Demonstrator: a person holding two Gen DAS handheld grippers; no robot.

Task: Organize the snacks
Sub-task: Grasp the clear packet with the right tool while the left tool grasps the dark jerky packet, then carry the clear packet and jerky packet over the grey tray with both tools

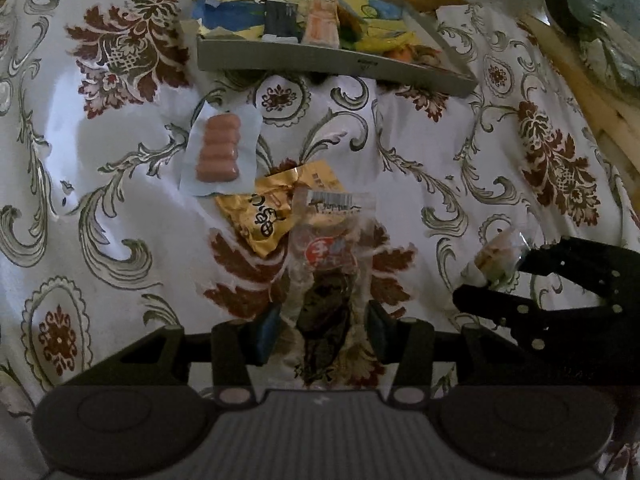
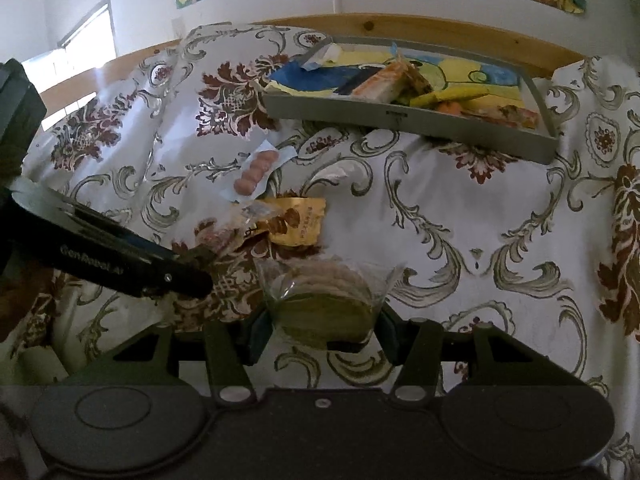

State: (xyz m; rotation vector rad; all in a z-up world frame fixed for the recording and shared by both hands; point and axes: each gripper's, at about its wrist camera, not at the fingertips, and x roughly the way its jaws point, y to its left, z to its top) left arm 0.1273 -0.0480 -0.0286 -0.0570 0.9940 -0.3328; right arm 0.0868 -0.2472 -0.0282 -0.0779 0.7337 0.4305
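Snack packet [image 1: 328,280] between left gripper [image 1: 324,332] fingers, contents seemingly dark.

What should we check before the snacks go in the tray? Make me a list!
1. Right gripper around the round cracker pack: ok; firmness of grip: cannot tell.
2. Left gripper straddling the clear dark-snack packet: ok, jaws not closed yet.
3. Grey tray within view ahead: ok.
4. Free room in the tray: ok, blue end looks bare.
5. Sausage pack and gold packet still on the cloth: not ok, waiting.
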